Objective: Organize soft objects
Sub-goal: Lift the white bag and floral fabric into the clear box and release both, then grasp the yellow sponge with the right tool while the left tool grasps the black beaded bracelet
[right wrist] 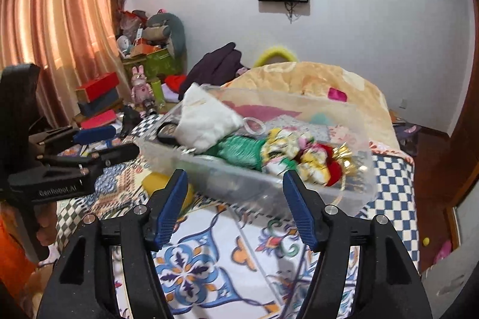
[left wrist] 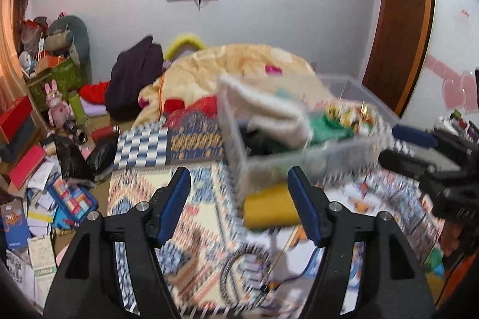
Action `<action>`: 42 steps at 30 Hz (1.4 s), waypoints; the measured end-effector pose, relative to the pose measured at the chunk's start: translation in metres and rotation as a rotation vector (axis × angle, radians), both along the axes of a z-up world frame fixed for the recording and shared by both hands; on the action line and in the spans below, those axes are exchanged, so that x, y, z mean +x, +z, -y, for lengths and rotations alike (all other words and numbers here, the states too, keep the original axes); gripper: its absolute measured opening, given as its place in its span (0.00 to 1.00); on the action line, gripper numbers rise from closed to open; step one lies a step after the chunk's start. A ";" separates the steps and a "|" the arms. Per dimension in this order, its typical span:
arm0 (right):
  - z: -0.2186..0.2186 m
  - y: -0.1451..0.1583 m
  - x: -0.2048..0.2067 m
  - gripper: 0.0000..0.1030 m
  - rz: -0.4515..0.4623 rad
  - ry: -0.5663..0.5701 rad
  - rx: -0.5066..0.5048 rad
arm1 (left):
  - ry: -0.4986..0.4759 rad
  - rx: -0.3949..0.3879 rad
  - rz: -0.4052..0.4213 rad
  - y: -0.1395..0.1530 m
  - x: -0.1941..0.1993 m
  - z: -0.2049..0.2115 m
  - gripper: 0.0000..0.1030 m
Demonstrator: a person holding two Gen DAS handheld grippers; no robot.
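A clear plastic bin [right wrist: 344, 193] stands on the patterned bedspread [right wrist: 209, 265]; it also shows, blurred, in the left wrist view [left wrist: 299, 163]. It holds a white fluffy cloth [right wrist: 206, 121], a green soft item [right wrist: 239, 149] and a yellow-red plush [right wrist: 317, 163]. A yellow soft object [left wrist: 269, 208] lies on the bed beside the bin's near-left corner. My left gripper [left wrist: 239, 205] is open and empty just in front of the yellow object. My right gripper [right wrist: 235, 205] is open and empty in front of the bin's near wall.
A beige quilt [right wrist: 314, 79] and a dark garment [right wrist: 215, 64] are heaped behind the bin. Boxes, books and a pink bunny toy [right wrist: 140, 85] clutter the left side by the curtain [right wrist: 54, 19]. A wooden door [left wrist: 401, 28] is at the right.
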State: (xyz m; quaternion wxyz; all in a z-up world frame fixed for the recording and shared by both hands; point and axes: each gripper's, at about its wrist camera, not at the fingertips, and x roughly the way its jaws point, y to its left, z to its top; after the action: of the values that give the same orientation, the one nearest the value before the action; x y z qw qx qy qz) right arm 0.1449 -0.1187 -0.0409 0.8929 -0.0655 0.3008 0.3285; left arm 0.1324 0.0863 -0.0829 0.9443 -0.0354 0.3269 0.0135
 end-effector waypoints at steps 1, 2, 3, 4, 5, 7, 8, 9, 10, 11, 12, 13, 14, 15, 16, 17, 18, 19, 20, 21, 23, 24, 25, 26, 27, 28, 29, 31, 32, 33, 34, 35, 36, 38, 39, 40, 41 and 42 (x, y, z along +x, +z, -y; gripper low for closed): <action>-0.003 -0.002 0.000 0.61 -0.005 0.008 -0.007 | 0.003 0.002 -0.021 -0.007 -0.003 -0.003 0.65; -0.004 -0.005 -0.002 0.61 -0.008 0.015 -0.014 | 0.007 0.005 -0.033 -0.012 -0.005 -0.005 0.65; -0.008 -0.008 -0.003 0.61 -0.014 0.022 -0.023 | 0.010 0.005 -0.049 -0.017 -0.008 -0.008 0.65; -0.013 -0.012 -0.003 0.61 -0.024 0.032 -0.031 | 0.012 0.001 -0.070 -0.024 -0.011 -0.012 0.65; -0.016 -0.014 -0.004 0.61 -0.031 0.041 -0.035 | 0.015 -0.003 -0.084 -0.028 -0.011 -0.016 0.65; -0.026 -0.021 -0.004 0.61 -0.050 0.065 -0.049 | 0.018 -0.018 -0.112 -0.038 -0.016 -0.022 0.65; -0.032 -0.025 -0.004 0.61 -0.058 0.076 -0.059 | 0.012 -0.032 -0.128 -0.043 -0.018 -0.025 0.65; -0.039 -0.030 -0.003 0.61 -0.065 0.087 -0.071 | 0.004 -0.048 -0.136 -0.047 -0.020 -0.028 0.65; -0.043 -0.031 -0.003 0.61 -0.070 0.093 -0.079 | -0.009 -0.062 -0.142 -0.051 -0.022 -0.030 0.65; -0.049 -0.034 -0.002 0.61 -0.076 0.102 -0.089 | -0.017 -0.066 -0.146 -0.054 -0.025 -0.030 0.64; -0.055 -0.037 -0.001 0.61 -0.084 0.109 -0.097 | -0.024 -0.065 -0.151 -0.056 -0.027 -0.030 0.61; -0.061 -0.039 0.002 0.61 -0.093 0.116 -0.105 | -0.031 -0.060 -0.156 -0.059 -0.028 -0.030 0.59; -0.064 -0.041 0.003 0.61 -0.100 0.119 -0.108 | -0.036 -0.060 -0.160 -0.061 -0.029 -0.029 0.57; -0.069 -0.043 0.005 0.61 -0.110 0.123 -0.111 | -0.039 -0.060 -0.163 -0.063 -0.029 -0.029 0.52; -0.073 -0.044 0.007 0.61 -0.120 0.127 -0.112 | -0.028 -0.051 -0.149 -0.063 -0.030 -0.029 0.49; -0.075 -0.047 0.006 0.61 -0.132 0.130 -0.111 | -0.027 -0.049 -0.146 -0.064 -0.030 -0.029 0.48; -0.080 -0.049 0.008 0.61 -0.144 0.132 -0.111 | -0.025 -0.047 -0.139 -0.064 -0.031 -0.029 0.43; -0.082 -0.051 0.009 0.61 -0.153 0.133 -0.115 | -0.025 -0.047 -0.132 -0.064 -0.031 -0.029 0.38; -0.087 -0.054 0.011 0.61 -0.163 0.135 -0.124 | -0.025 -0.044 -0.128 -0.063 -0.032 -0.029 0.36; -0.090 -0.055 0.011 0.59 -0.169 0.137 -0.129 | -0.025 -0.039 -0.124 -0.063 -0.033 -0.028 0.33; -0.091 -0.058 0.008 0.50 -0.169 0.139 -0.140 | -0.037 -0.028 -0.120 -0.063 -0.034 -0.026 0.27; -0.093 -0.060 0.006 0.45 -0.172 0.149 -0.149 | -0.043 -0.022 -0.121 -0.063 -0.034 -0.024 0.23; -0.091 -0.060 0.003 0.43 -0.167 0.151 -0.151 | -0.042 -0.011 -0.120 -0.063 -0.035 -0.023 0.17; -0.089 -0.059 0.002 0.42 -0.158 0.150 -0.153 | -0.036 -0.005 -0.119 -0.063 -0.035 -0.022 0.13; -0.088 -0.057 -0.002 0.40 -0.146 0.158 -0.155 | -0.027 0.000 -0.119 -0.064 -0.034 -0.021 0.09; -0.084 -0.056 -0.004 0.38 -0.141 0.165 -0.151 | -0.020 0.001 -0.118 -0.064 -0.034 -0.022 0.06; -0.083 -0.055 -0.004 0.38 -0.136 0.167 -0.148 | -0.013 -0.003 -0.120 -0.064 -0.034 -0.022 0.06; -0.078 -0.051 -0.008 0.36 -0.120 0.169 -0.143 | -0.007 -0.016 -0.126 -0.063 -0.034 -0.023 0.05; -0.077 -0.050 -0.008 0.36 -0.118 0.170 -0.139 | -0.004 -0.024 -0.130 -0.063 -0.034 -0.023 0.05; -0.073 -0.048 -0.010 0.36 -0.113 0.170 -0.133 | -0.004 -0.030 -0.134 -0.062 -0.034 -0.023 0.05; -0.072 -0.046 -0.010 0.36 -0.110 0.170 -0.129 | -0.008 -0.032 -0.133 -0.060 -0.035 -0.021 0.05; -0.071 -0.044 -0.011 0.36 -0.105 0.170 -0.122 | -0.006 -0.026 -0.127 -0.058 -0.036 -0.020 0.05; -0.065 -0.040 -0.014 0.36 -0.097 0.165 -0.112 | -0.008 -0.020 -0.120 -0.055 -0.038 -0.018 0.05; -0.061 -0.035 -0.015 0.36 -0.081 0.156 -0.102 | -0.011 -0.015 -0.102 -0.048 -0.040 -0.015 0.05; -0.057 -0.031 -0.017 0.36 -0.069 0.148 -0.096 | -0.016 -0.015 -0.092 -0.043 -0.041 -0.013 0.05; -0.056 -0.028 -0.018 0.36 -0.058 0.142 -0.091 | -0.016 -0.015 -0.080 -0.038 -0.042 -0.011 0.05; -0.053 -0.024 -0.020 0.36 -0.048 0.138 -0.086 | -0.018 -0.016 -0.072 -0.034 -0.043 -0.010 0.05; -0.047 -0.018 -0.021 0.36 -0.033 0.129 -0.076 | -0.023 -0.018 -0.060 -0.029 -0.043 -0.007 0.05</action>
State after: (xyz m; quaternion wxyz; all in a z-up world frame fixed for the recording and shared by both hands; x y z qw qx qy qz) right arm 0.1237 -0.0715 -0.0594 0.8619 -0.1130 0.3227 0.3745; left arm 0.0897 0.0938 -0.1120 0.9339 -0.0396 0.3555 0.0009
